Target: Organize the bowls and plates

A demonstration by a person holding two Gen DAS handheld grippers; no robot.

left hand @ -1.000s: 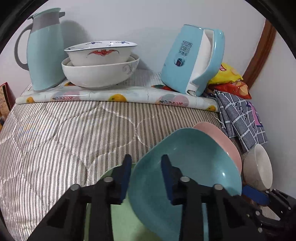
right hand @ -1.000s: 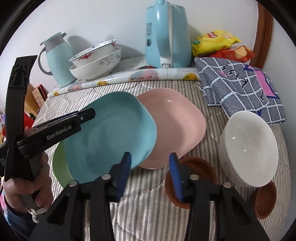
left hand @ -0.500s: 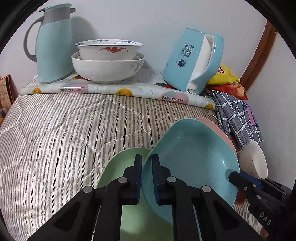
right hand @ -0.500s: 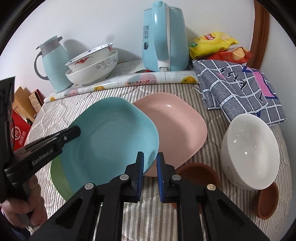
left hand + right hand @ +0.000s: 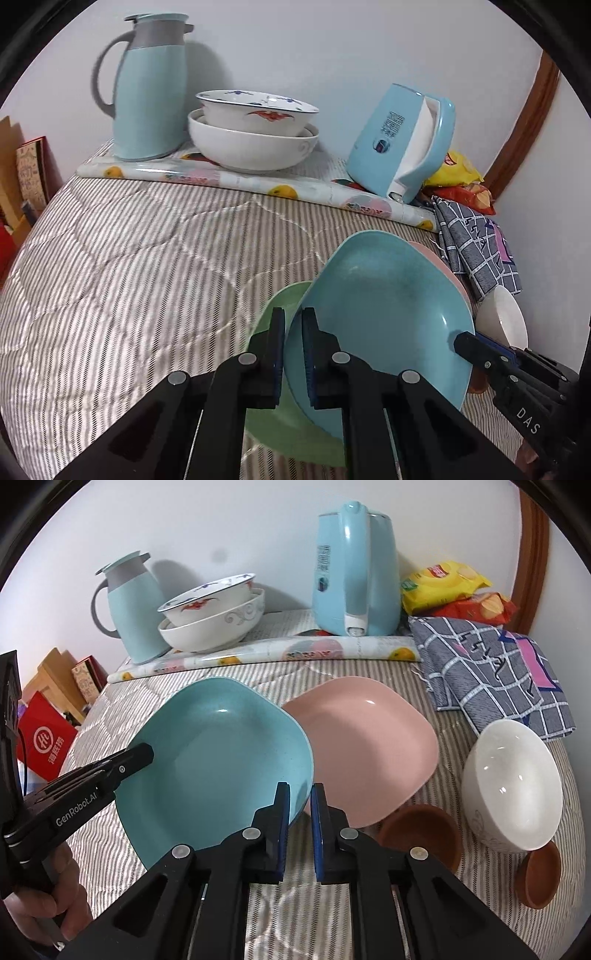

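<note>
My left tongs [image 5: 293, 354] pinch the 9 o'clock rim of the square turquoise plastic plate [image 5: 384, 314]; my right tongs [image 5: 300, 827] pinch its 5 o'clock rim. The plate tilts above a pale green plate [image 5: 280, 417] on the striped quilted bed [image 5: 129, 258]. A square pink plate [image 5: 369, 746] lies at 3 o'clock, a white ceramic bowl [image 5: 513, 786] and brown saucers [image 5: 421, 830] beyond it.

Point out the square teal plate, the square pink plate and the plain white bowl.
square teal plate [image 5: 221, 760]: right wrist view, centre of its inner well.
square pink plate [image 5: 365, 746]: right wrist view, middle of its inner surface.
plain white bowl [image 5: 513, 786]: right wrist view, inside wall of the tilted bowl.
</note>
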